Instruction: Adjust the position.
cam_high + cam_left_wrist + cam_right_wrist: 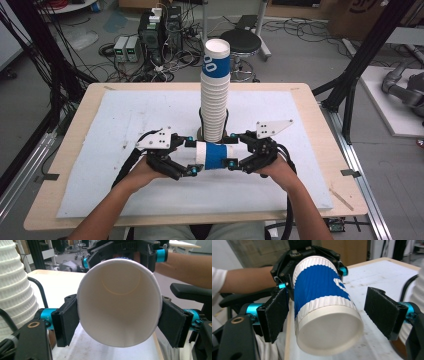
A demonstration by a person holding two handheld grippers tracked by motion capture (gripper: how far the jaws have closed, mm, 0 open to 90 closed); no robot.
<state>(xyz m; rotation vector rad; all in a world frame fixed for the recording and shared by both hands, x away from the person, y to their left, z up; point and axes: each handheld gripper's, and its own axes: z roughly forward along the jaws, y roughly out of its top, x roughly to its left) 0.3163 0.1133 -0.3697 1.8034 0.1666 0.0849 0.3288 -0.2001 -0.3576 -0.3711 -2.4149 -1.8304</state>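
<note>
Jaws on both sides bracket one blue-and-white cup lying level over the bench, just before the tall cup stack. Through my left gripper view, my pads pinch its open rim. Through my right gripper view, my jaws stand spread clear of its base; I should draw back straight, keeping the left pinch gentle.
</note>
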